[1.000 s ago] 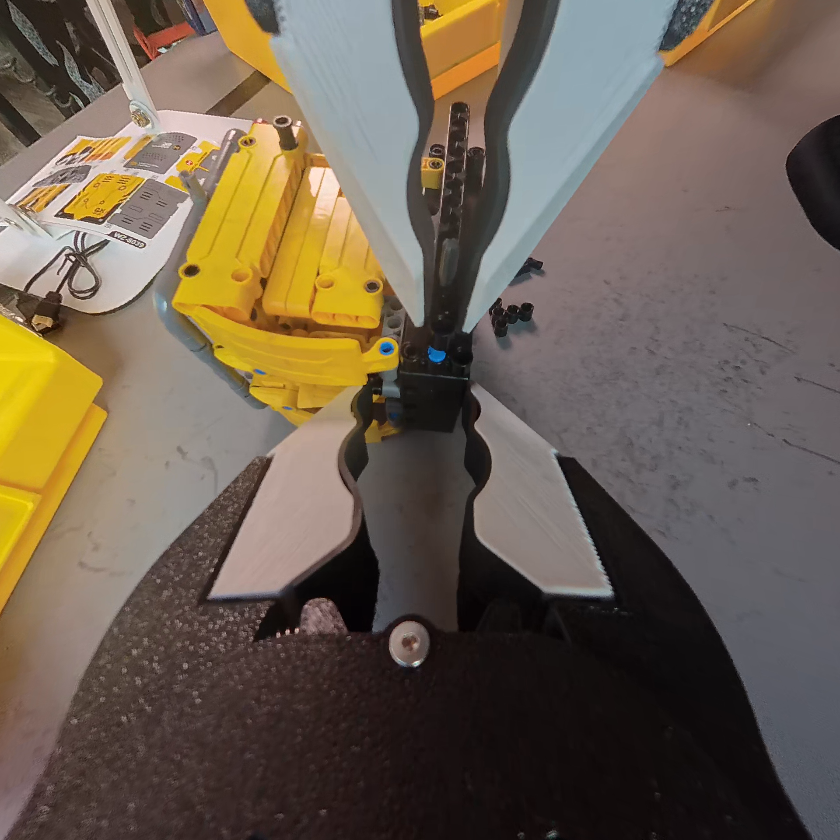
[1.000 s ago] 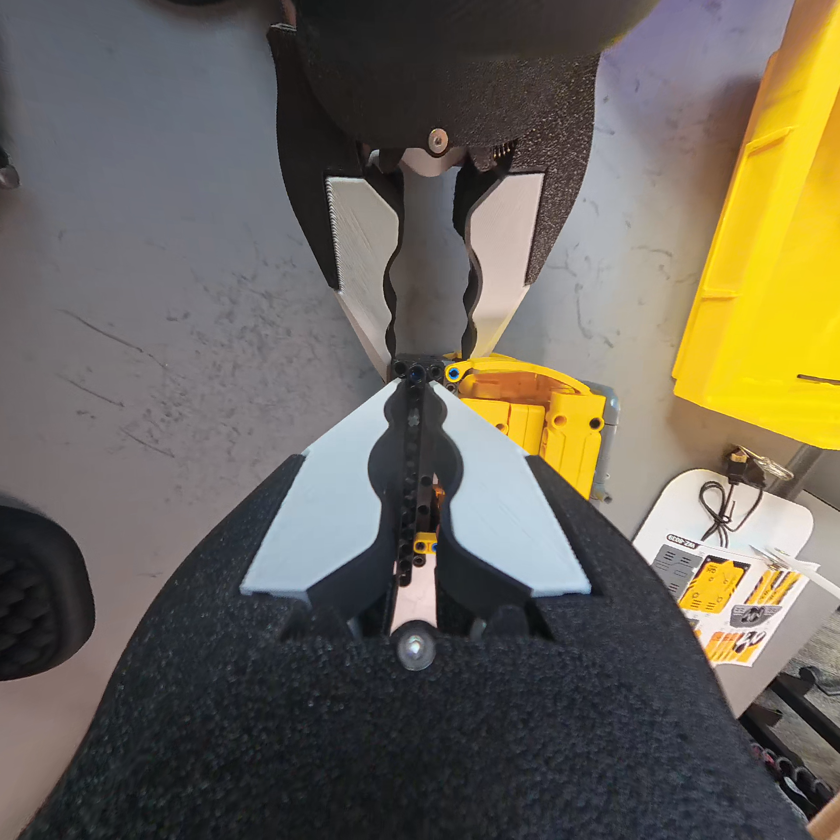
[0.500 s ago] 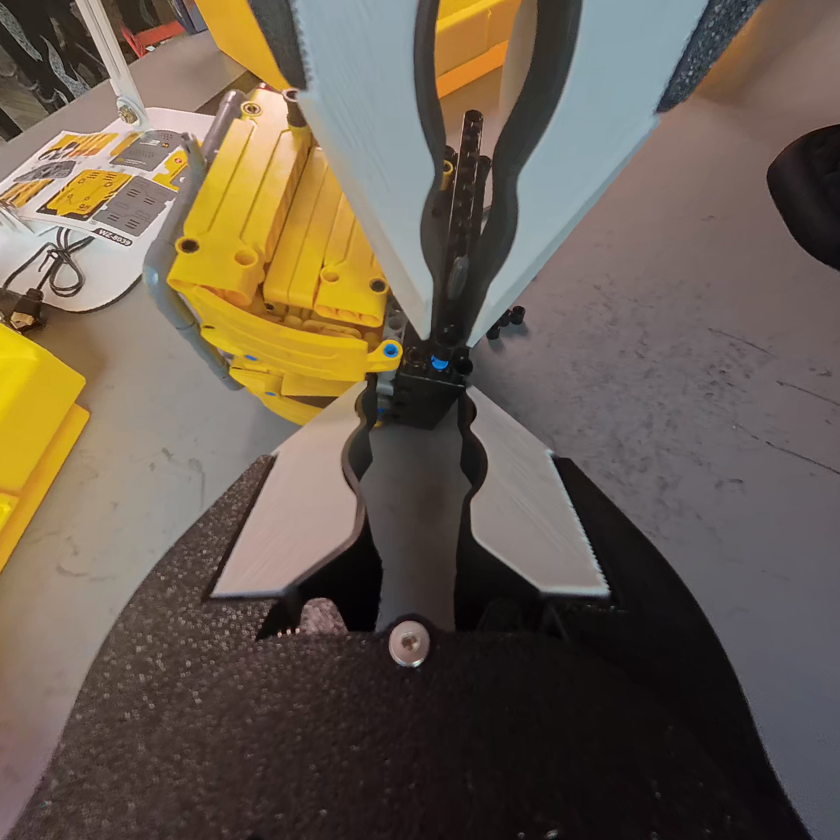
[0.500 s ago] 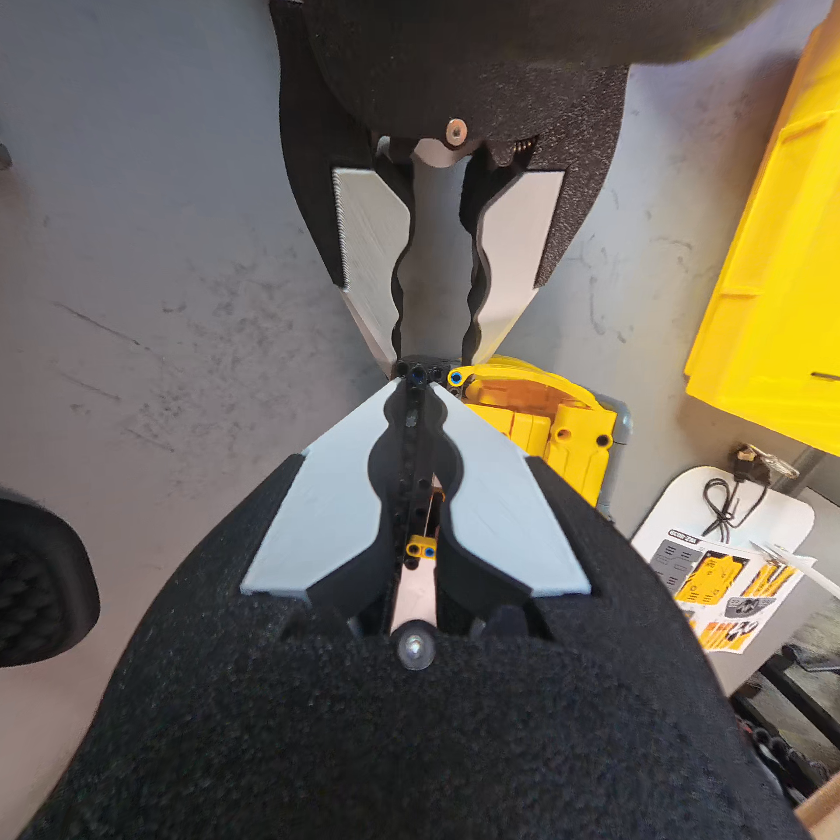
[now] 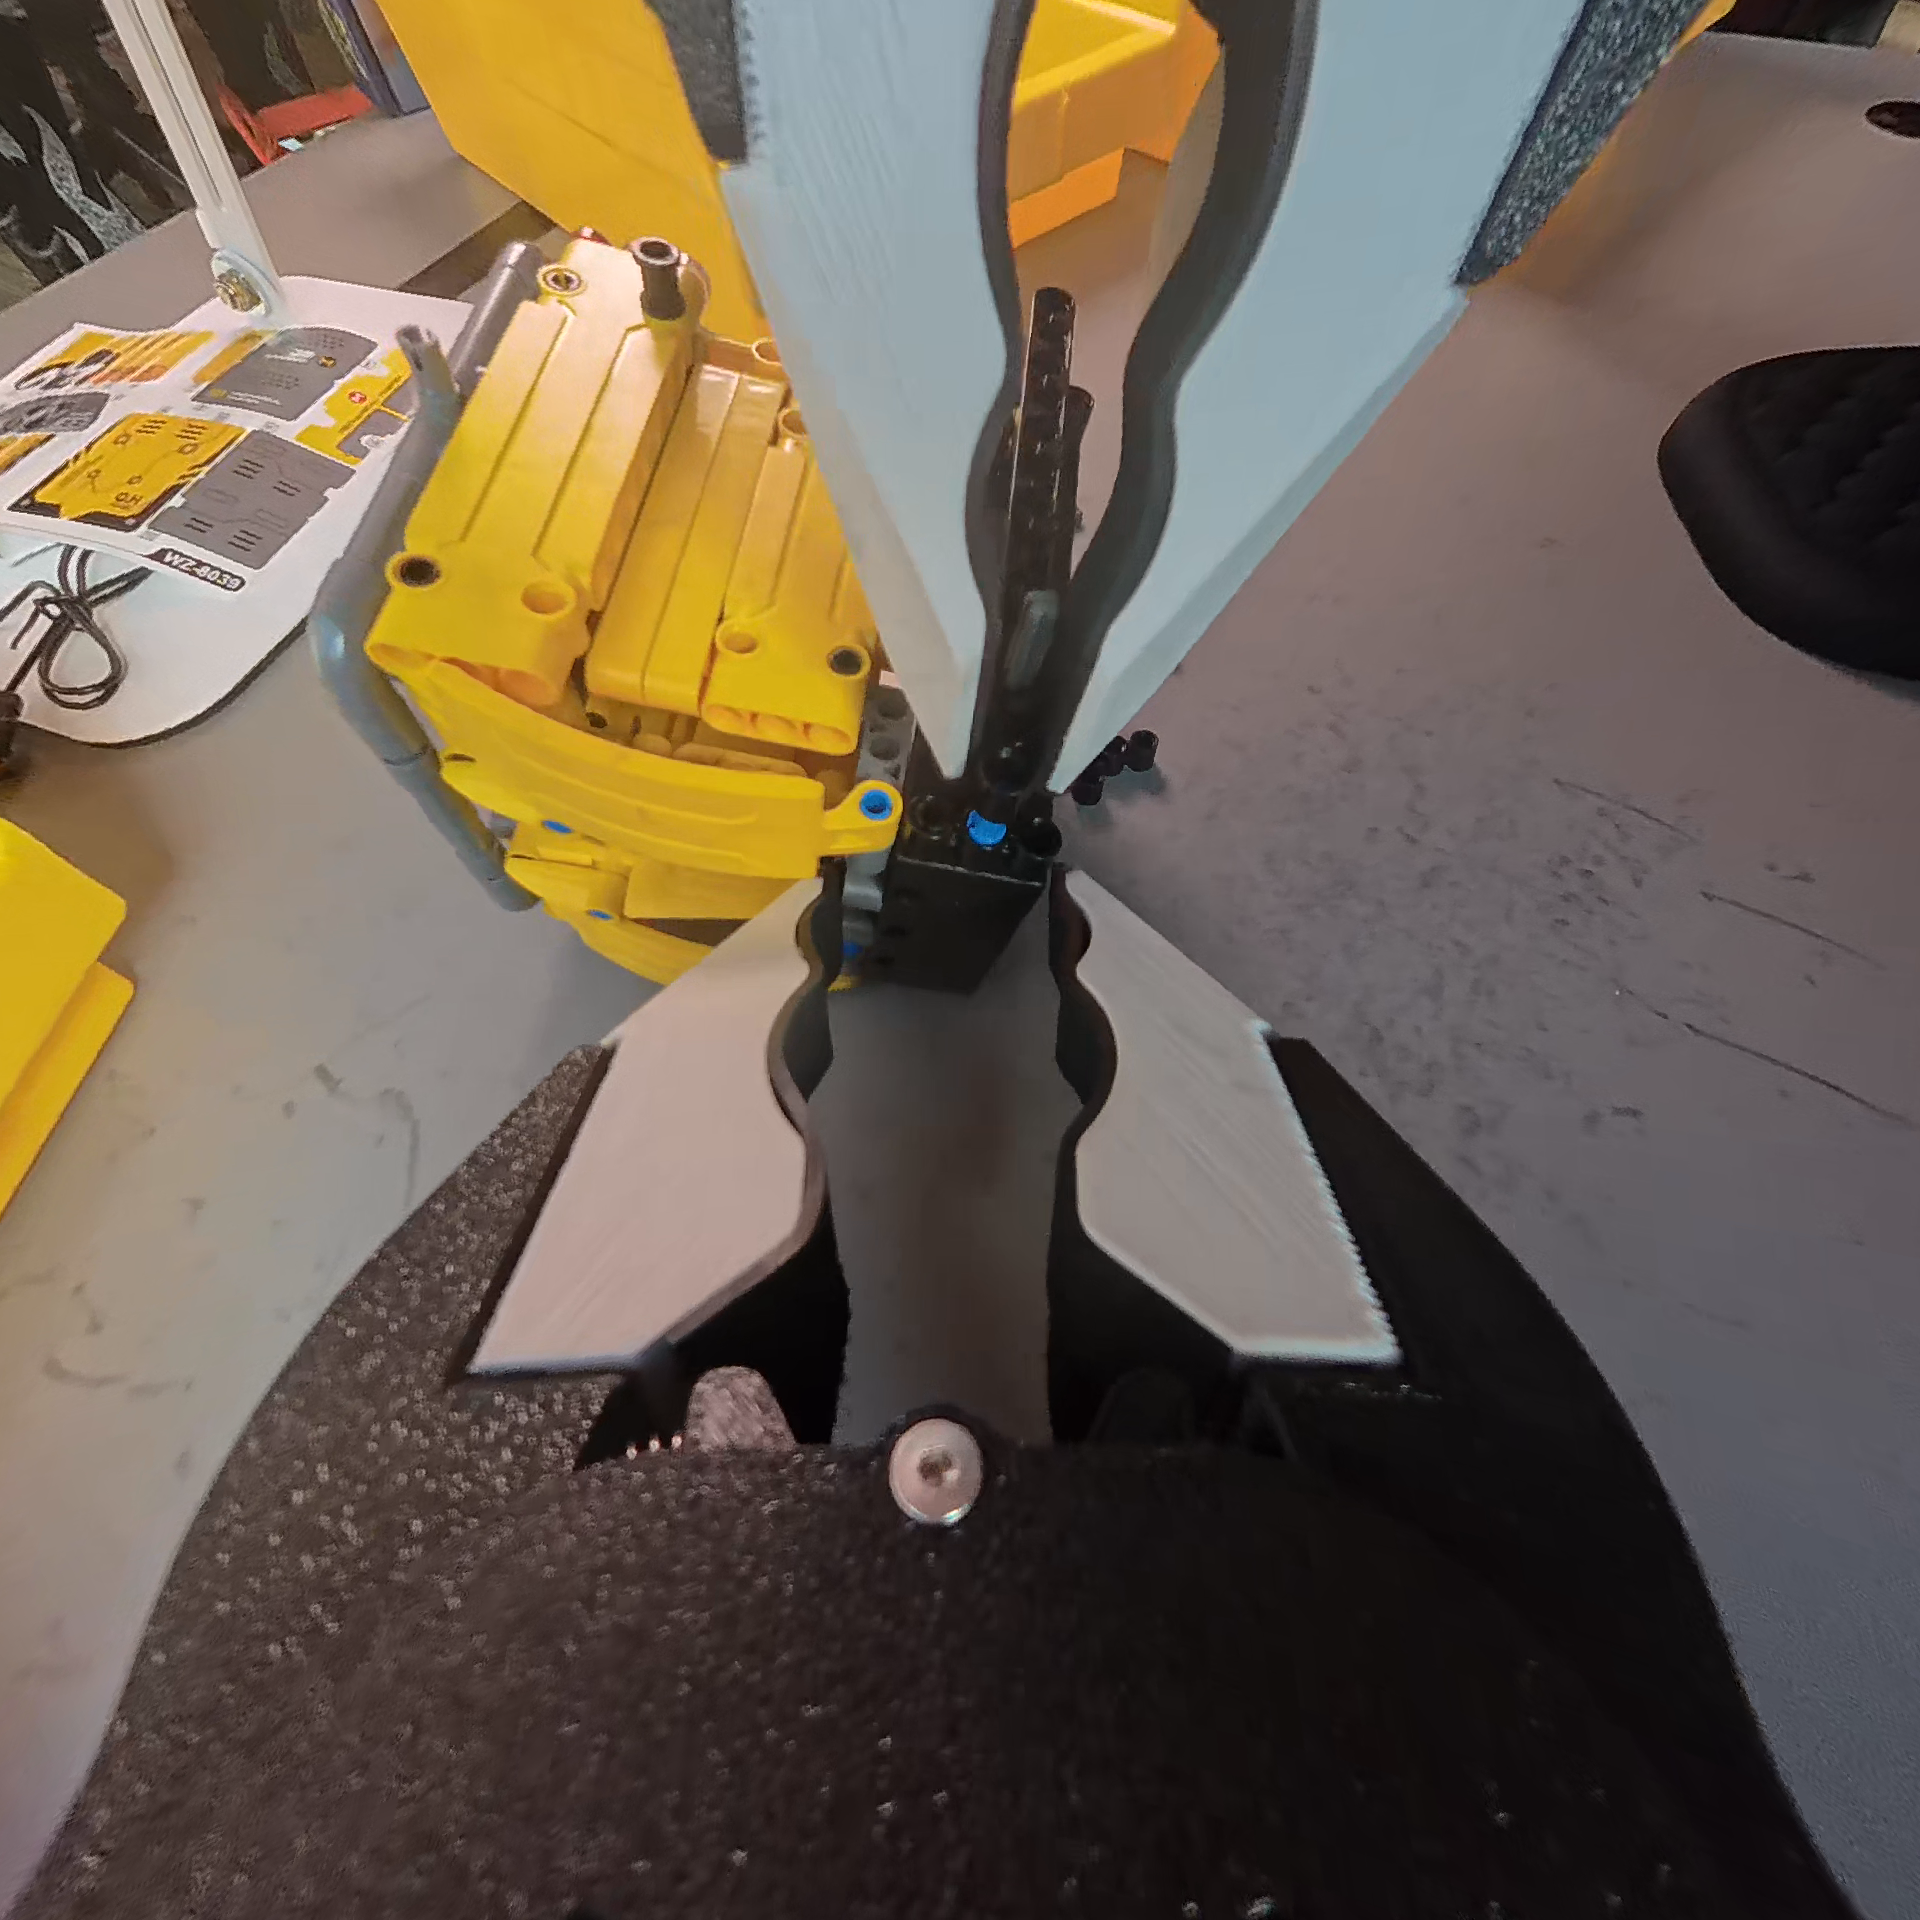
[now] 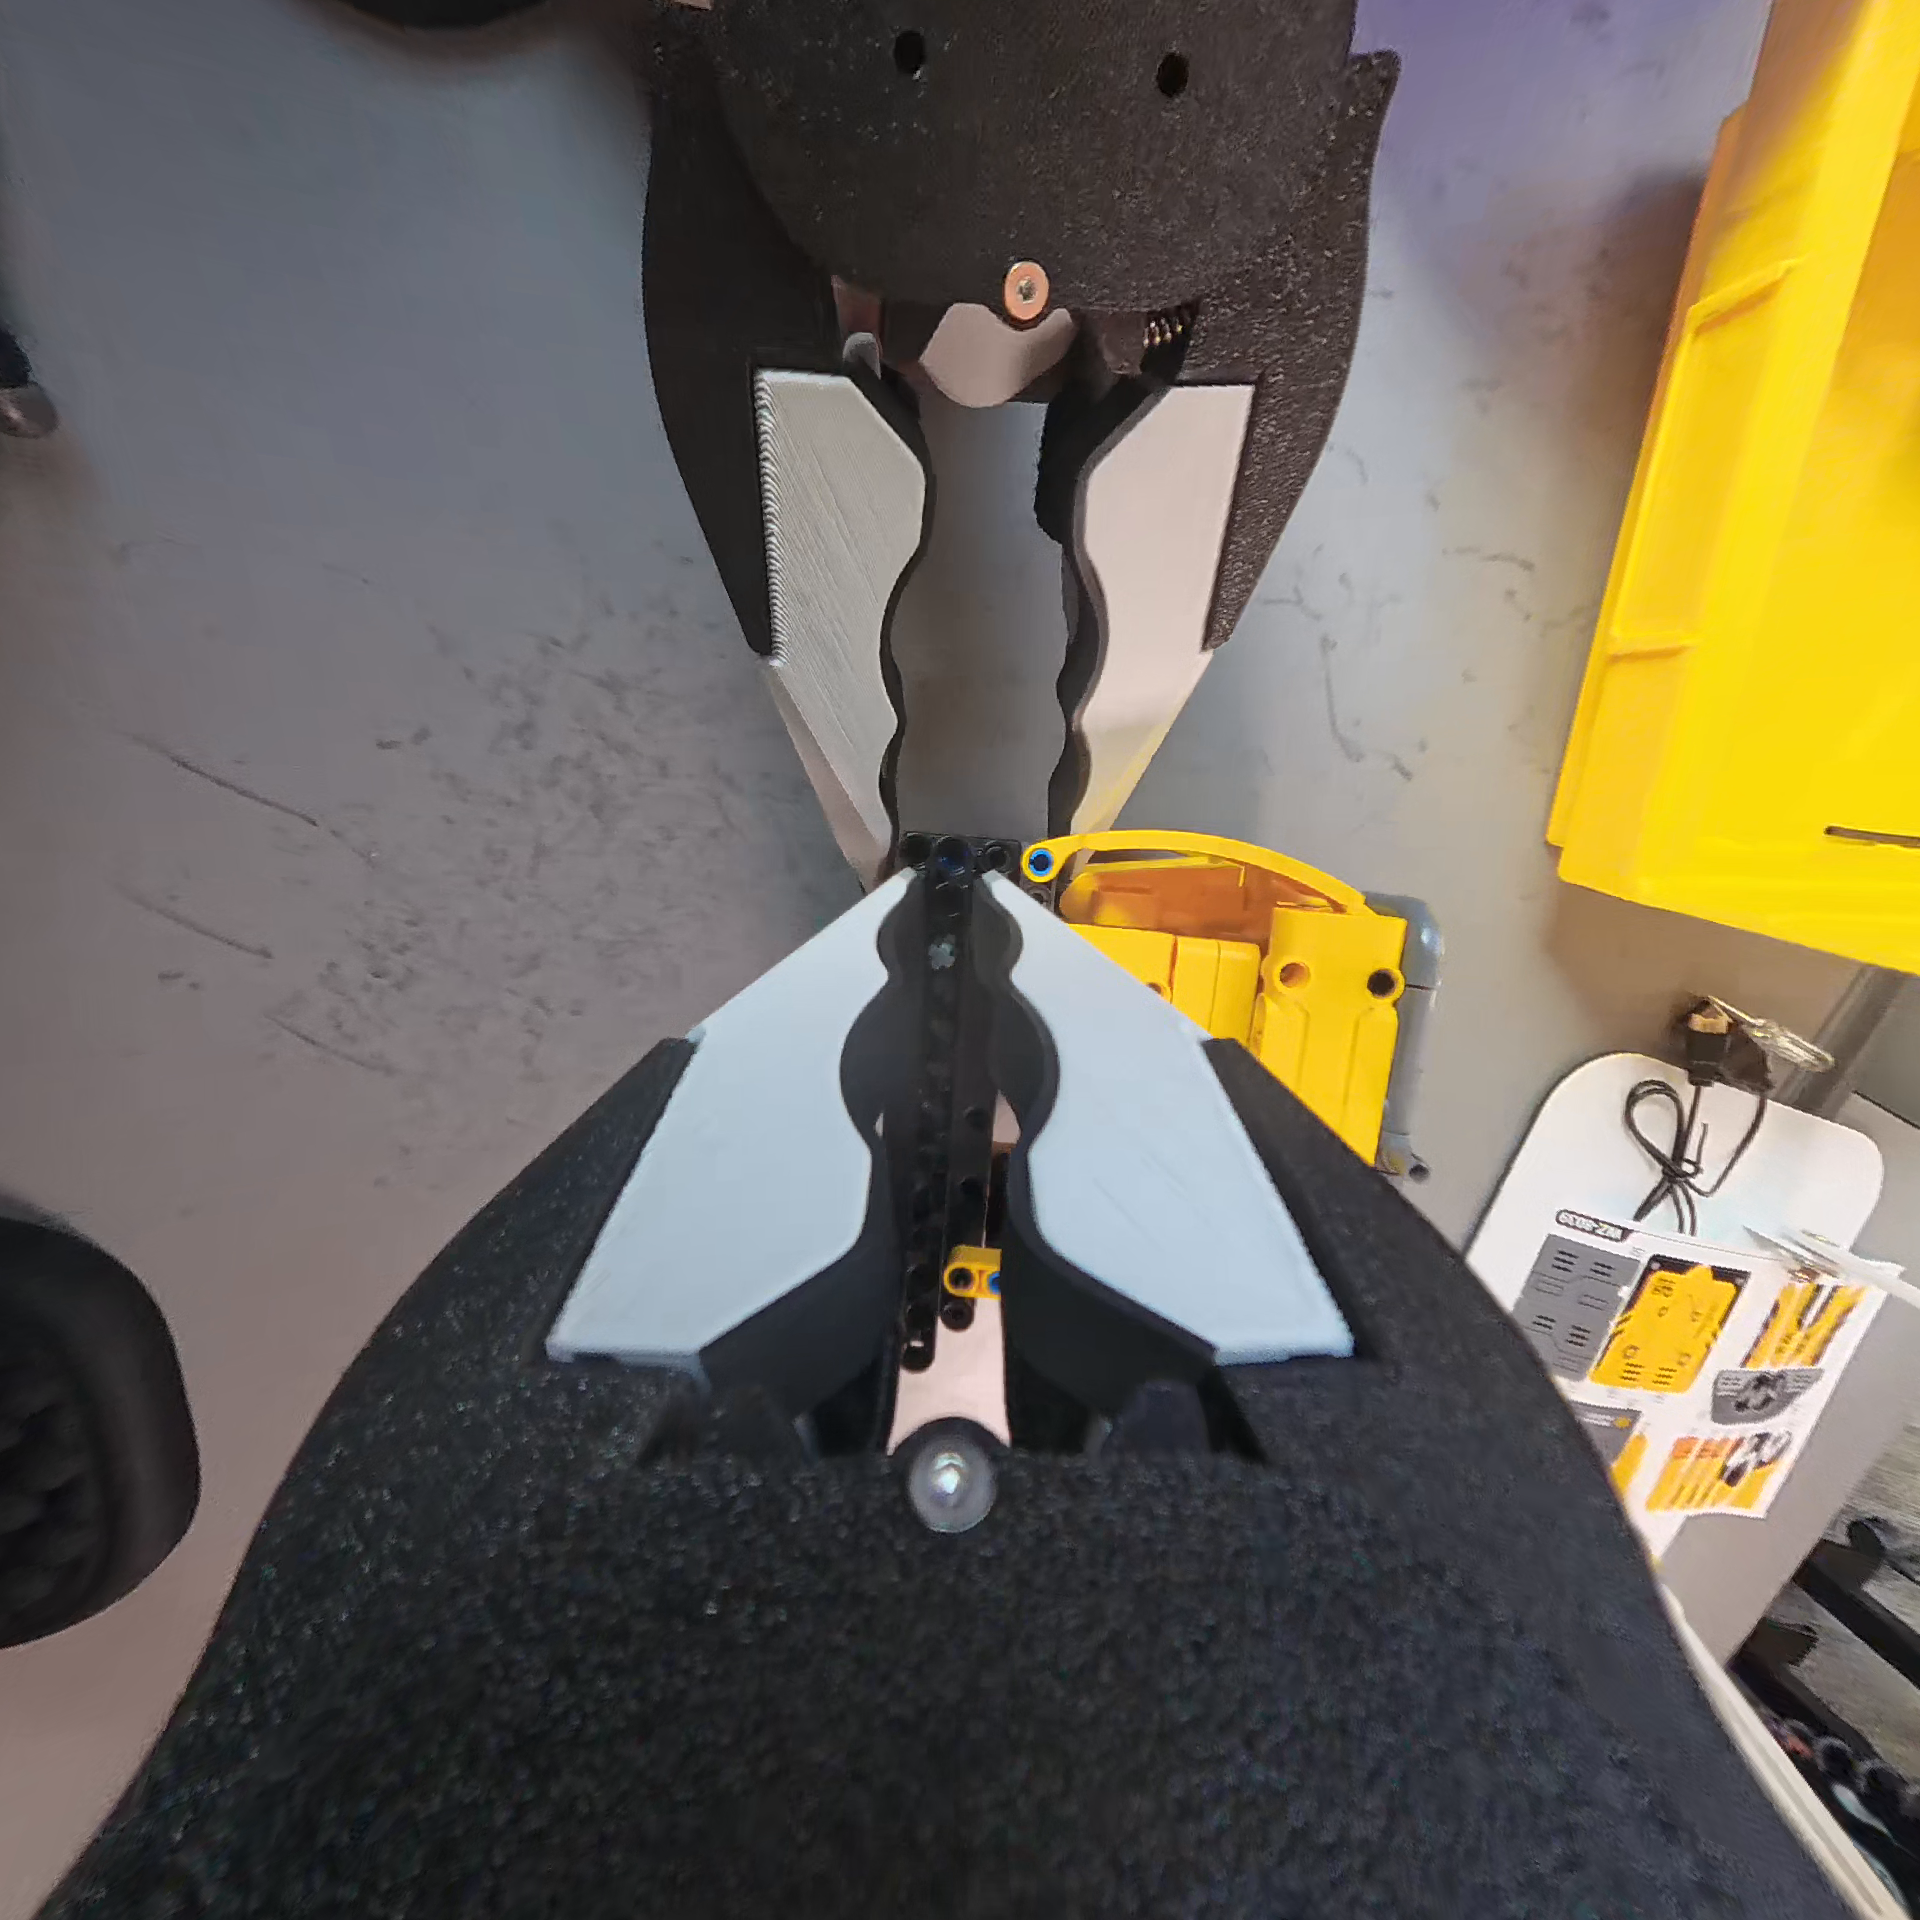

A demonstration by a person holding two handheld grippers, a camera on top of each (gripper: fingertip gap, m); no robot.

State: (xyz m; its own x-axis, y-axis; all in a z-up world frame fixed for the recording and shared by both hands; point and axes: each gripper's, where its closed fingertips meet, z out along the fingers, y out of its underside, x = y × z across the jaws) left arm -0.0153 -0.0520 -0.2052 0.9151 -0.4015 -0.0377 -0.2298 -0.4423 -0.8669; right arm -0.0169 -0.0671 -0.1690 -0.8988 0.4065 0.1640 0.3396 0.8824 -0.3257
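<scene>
Right gripper [image 6: 948,883] fingers clamped on black beam [image 6: 951,1091]; left gripper [image 5: 940,925] fingers pinching black block [image 5: 961,914]. Risk: skewed push, beam twisting, yellow model [image 5: 623,623] toppling on desk [image 5: 1507,935].

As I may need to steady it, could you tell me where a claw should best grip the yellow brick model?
Grip the black block at its near corner, coming level from the near side, as the left claw does. Its flat, parallel sides jut clear of the curved yellow brick model, and the right claw with its black beam occupies the top.
</scene>
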